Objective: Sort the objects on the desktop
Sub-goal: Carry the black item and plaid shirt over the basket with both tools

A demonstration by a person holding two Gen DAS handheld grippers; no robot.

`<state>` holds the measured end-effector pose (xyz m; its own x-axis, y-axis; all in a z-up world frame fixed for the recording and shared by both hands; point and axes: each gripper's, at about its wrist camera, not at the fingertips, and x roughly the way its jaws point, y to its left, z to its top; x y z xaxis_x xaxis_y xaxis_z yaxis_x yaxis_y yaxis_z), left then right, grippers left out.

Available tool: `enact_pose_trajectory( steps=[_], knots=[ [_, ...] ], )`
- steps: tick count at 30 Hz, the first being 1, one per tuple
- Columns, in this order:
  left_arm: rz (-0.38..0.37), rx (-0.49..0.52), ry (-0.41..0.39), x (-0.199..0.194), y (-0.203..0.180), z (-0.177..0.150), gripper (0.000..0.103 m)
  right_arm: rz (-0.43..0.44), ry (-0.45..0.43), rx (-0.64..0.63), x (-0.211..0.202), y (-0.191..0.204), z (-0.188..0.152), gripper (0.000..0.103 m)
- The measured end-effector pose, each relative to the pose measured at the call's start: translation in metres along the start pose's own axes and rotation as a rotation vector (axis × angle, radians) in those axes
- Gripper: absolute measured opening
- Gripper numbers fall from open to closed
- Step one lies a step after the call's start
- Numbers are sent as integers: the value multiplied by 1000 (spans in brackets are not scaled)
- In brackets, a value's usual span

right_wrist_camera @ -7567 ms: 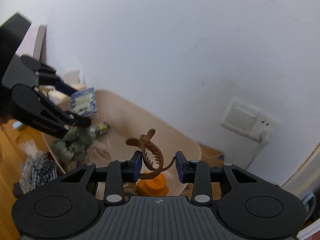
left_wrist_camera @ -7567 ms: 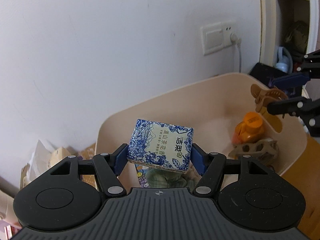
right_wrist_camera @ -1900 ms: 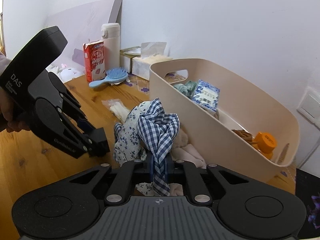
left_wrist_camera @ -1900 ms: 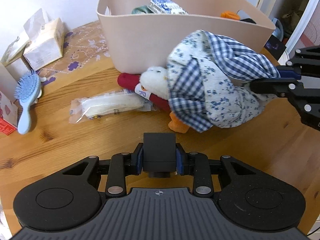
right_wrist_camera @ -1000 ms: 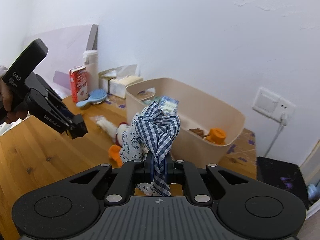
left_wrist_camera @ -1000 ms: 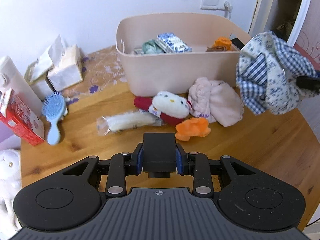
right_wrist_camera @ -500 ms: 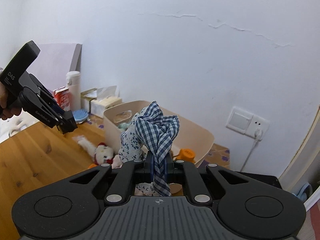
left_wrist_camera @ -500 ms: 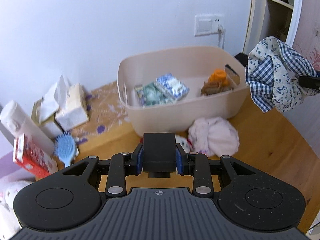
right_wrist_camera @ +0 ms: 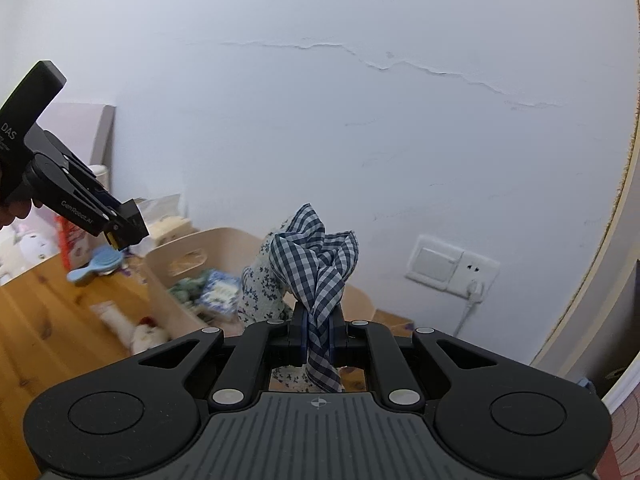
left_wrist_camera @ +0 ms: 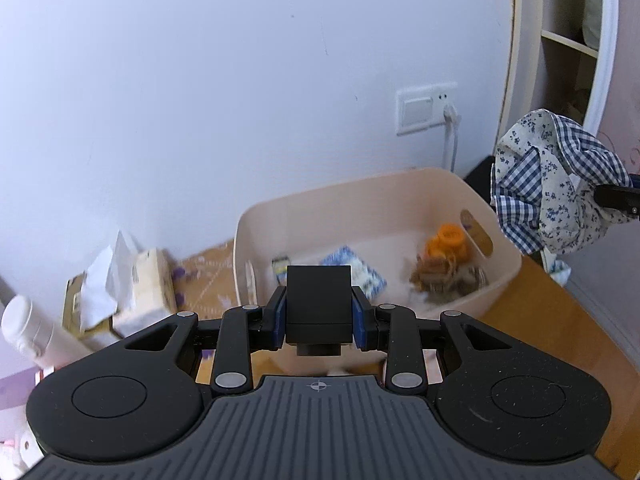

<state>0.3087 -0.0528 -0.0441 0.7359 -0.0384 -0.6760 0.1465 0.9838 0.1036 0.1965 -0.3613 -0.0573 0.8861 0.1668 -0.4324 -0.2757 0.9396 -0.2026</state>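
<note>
My left gripper is shut on a small black box and holds it high, in front of the beige bin. The bin holds a blue-and-white packet, an orange bottle and a brown hair clip. My right gripper is shut on a bundle of blue checked and flowered cloth, held in the air above the bin's near side. The cloth also shows at the right of the left wrist view. The left gripper shows at the left of the right wrist view.
A tissue box and a white bottle stand left of the bin. A blue hairbrush, a white plush toy and a red carton lie on the wooden table. A wall socket is behind.
Both grippers have risen and moved toward the bin, still holding the black box and the cloth. The views now tilt up more at the wall.
</note>
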Motion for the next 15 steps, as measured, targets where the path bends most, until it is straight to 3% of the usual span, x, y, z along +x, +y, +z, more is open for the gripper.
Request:
enact_pose_trajectory(
  steps=[7,15],
  knots=[
    [15,-26,16,35,-3,20,32,-25,6,20,29,-9,13,9],
    [28,-57,73,77,-2,16,32,-25,49,60,71,-14,15,9]
  ],
)
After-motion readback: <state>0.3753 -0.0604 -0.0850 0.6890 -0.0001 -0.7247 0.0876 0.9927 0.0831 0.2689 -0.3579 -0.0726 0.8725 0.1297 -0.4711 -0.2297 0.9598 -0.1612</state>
